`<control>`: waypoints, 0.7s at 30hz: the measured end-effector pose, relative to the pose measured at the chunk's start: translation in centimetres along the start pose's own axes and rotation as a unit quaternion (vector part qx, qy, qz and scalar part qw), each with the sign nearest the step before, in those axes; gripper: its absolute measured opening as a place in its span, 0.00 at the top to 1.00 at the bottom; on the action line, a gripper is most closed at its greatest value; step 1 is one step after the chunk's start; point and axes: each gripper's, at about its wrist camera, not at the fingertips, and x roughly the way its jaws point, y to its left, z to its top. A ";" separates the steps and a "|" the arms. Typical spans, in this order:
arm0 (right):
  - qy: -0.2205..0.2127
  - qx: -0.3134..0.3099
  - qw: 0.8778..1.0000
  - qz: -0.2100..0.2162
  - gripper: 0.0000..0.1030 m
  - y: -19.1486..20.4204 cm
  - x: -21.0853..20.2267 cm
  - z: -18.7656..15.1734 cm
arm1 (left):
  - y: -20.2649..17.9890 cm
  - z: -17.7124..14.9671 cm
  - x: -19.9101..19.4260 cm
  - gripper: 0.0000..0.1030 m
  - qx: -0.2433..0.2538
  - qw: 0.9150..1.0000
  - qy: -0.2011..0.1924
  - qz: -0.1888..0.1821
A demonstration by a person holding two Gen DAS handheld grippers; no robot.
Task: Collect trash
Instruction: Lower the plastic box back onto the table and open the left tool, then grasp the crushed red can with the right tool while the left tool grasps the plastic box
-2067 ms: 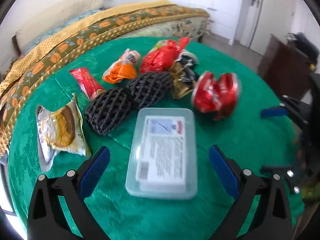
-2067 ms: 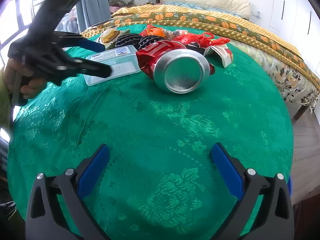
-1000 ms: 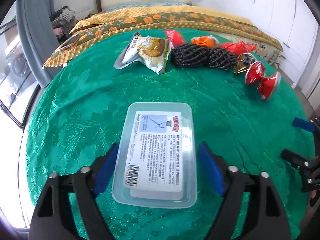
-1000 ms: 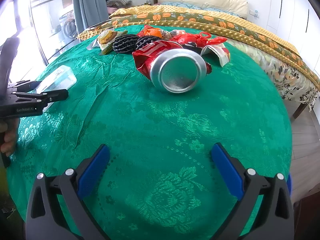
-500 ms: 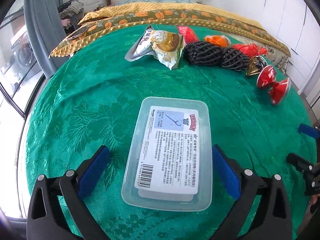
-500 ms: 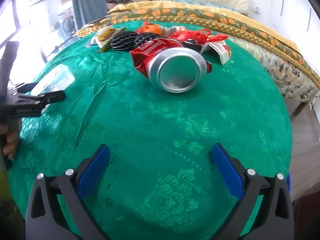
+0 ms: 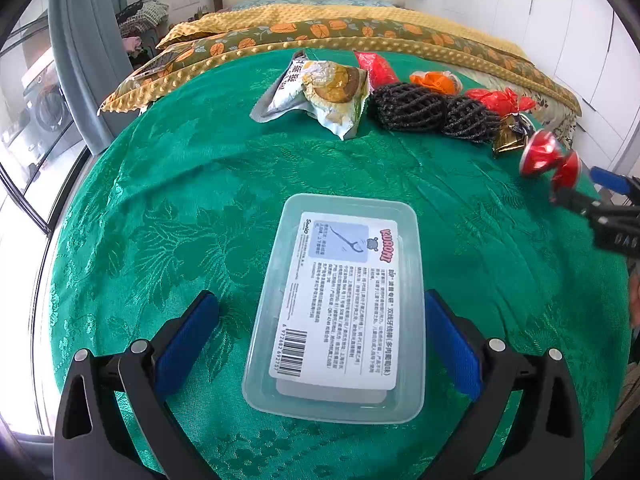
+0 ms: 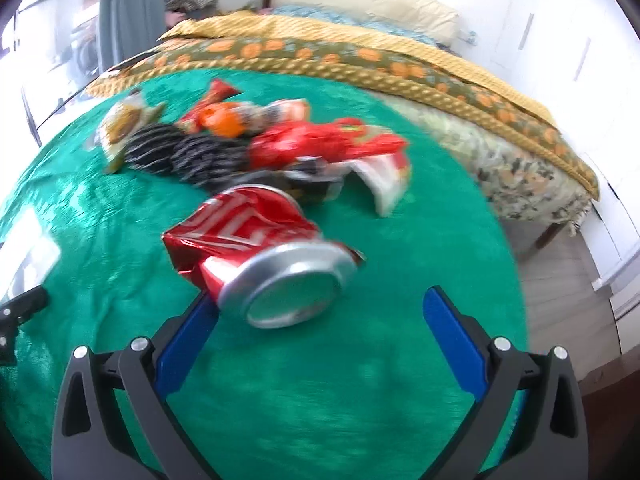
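The left gripper (image 7: 320, 344) stands wide open over the clear plastic box (image 7: 340, 304), which lies flat on the green cloth of the bench (image 7: 160, 200). The blue pads are on each side of the near end of the box but apart from it, so the box is released, not grasped. It looks to me like the container for the trash, now put down at the near side of the bench.

The trash itself lies in a row at the far side, near the bed (image 7: 320, 28): a silver snack bag (image 7: 320, 92), two black foam nets (image 7: 432, 112), an orange wrapper (image 7: 434, 82), red wrappers (image 7: 500, 100) and a crushed red can (image 8: 264, 264).

The right gripper (image 8: 320, 344) is also open and holds nothing. In the right wrist view the can lies on its side just ahead of it, with the silver end turned toward the camera. The left pad seems almost at the can, the right pad is clearly apart from it. This picture is blurred, so I cannot tell if the pad touches.

I judge that the step in hand is the reach for the first piece of trash, the can. The next move calls for bringing the open gripper further forward and a little to the left, so that the can sits between both pads, then closing on its dented body. The can is round and may roll away if only one pad pushes it.
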 end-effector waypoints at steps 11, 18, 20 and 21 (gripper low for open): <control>0.022 0.070 0.996 -0.044 0.05 -7.3 -1.7 -4.4 | 0.0 0.0 0.0 0.04 0.000 1.000 0.000 0.000; -0.033 0.086 0.995 0.044 0.04 -0.7 -4.8 -2.6 | 0.0 0.1 0.1 0.04 0.000 1.000 0.000 0.000; -0.035 0.096 0.994 0.045 0.04 0.8 -3.8 -1.1 | 0.0 0.1 0.1 0.04 -0.001 1.000 0.000 0.000; -0.036 0.102 0.993 0.037 0.04 1.1 -3.2 -0.4 | 0.0 0.1 0.1 0.04 -0.001 1.000 0.000 0.000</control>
